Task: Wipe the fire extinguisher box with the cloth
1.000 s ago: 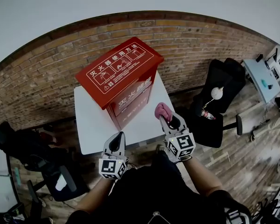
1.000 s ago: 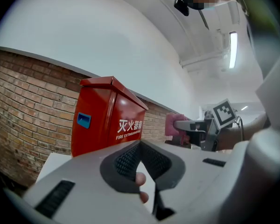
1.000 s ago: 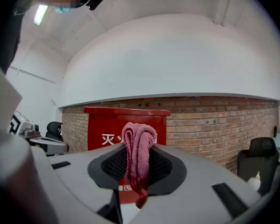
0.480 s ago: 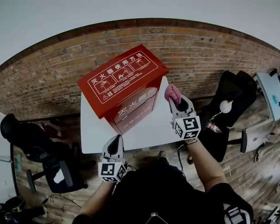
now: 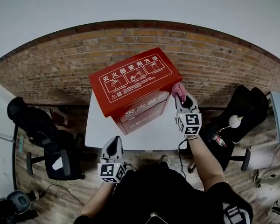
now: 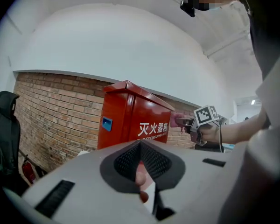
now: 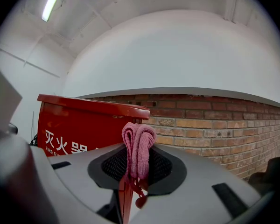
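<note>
The red fire extinguisher box [image 5: 133,87] stands on a white table [image 5: 95,127], with white instruction print on its sloped lid. It also shows in the left gripper view as the red box [image 6: 130,115] and in the right gripper view as the red box [image 7: 84,125]. My right gripper [image 5: 181,96] is shut on a pink cloth [image 5: 178,90] at the box's right upper corner; the pink cloth [image 7: 138,148] sticks up between the jaws. My left gripper [image 5: 113,147] hangs near the table's front edge, shut with nothing in it.
A brick wall [image 5: 60,73] runs behind the table. Black office chairs stand at the left [image 5: 42,134] and at the right [image 5: 242,111]. The floor is wooden planks [image 5: 266,143].
My right gripper has carried the pink cloth up from the table's front to the box's right upper corner. The left gripper stayed low near the front edge.
</note>
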### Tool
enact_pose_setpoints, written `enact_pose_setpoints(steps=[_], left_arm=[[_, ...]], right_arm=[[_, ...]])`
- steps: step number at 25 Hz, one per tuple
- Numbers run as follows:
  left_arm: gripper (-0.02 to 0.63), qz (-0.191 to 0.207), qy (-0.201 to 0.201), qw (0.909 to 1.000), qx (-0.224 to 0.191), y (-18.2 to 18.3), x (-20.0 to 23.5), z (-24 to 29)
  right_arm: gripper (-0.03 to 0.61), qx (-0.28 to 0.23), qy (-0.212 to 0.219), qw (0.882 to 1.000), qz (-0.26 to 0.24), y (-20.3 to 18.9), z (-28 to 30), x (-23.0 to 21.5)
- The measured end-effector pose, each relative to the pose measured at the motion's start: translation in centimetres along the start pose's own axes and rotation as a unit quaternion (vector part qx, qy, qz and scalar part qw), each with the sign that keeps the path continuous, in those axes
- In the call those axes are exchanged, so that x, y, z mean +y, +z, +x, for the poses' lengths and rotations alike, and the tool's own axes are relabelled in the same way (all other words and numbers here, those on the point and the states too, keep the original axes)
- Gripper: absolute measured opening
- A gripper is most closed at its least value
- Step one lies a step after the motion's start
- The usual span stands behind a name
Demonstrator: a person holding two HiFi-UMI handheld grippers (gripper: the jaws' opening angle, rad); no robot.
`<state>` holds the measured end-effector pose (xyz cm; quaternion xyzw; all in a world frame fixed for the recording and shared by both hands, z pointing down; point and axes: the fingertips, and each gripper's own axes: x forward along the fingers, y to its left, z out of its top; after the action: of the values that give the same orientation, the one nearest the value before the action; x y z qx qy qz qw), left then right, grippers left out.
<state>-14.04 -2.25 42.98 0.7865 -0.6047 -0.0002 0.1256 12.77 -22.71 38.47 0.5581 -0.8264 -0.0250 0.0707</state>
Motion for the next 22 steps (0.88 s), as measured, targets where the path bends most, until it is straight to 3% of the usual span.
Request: enact_pose_setpoints(steps=[9, 22], left_arm=[[0.028, -0.002, 0.026, 0.9996, 0.005, -0.6, 0.9, -0.7], [0.028, 0.003, 0.009, 0.9999, 0.011, -0.6, 1.3, -0.7]], right_arm=[[0.106, -0.001, 0.013, 1.0, -0.019, 0.2, 0.5, 0.2], [0.106, -0.004, 0.016, 1.0, -0.018, 1.0, -0.2, 2.0]])
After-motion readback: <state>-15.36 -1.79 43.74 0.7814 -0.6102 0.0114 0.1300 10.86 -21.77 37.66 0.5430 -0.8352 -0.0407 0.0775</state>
